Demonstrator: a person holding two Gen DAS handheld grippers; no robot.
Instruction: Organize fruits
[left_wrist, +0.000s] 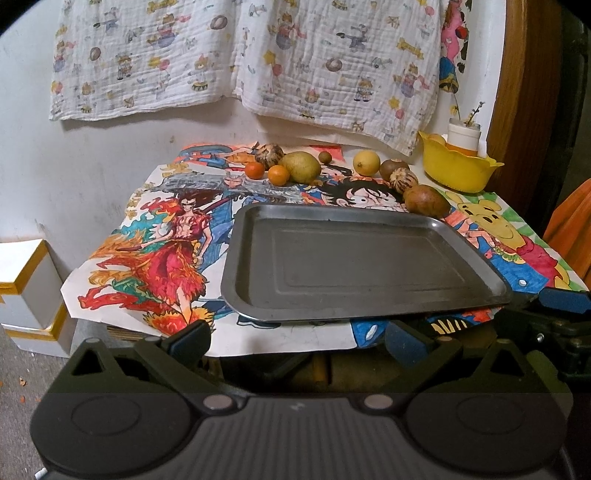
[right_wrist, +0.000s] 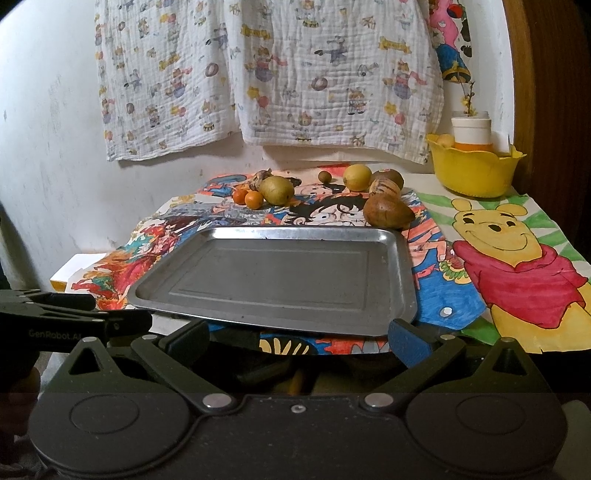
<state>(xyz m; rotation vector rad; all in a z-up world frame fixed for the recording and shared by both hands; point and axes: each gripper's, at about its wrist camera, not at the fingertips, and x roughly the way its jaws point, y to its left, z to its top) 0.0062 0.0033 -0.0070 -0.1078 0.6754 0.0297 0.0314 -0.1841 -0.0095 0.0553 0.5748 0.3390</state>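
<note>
Left wrist: dull steel tray (left_wrist: 369, 266) bare, fruits (left_wrist: 299, 168) behind; both tools (left_wrist: 299, 341) (right_wrist: 299, 338) released

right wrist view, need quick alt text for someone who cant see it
An empty metal tray lies on a table covered with cartoon drawings, with the open right gripper at its near edge. Fruits line up behind the tray: two small oranges, a pear, a lemon. A yellow bowl stands at the back right.
</note>
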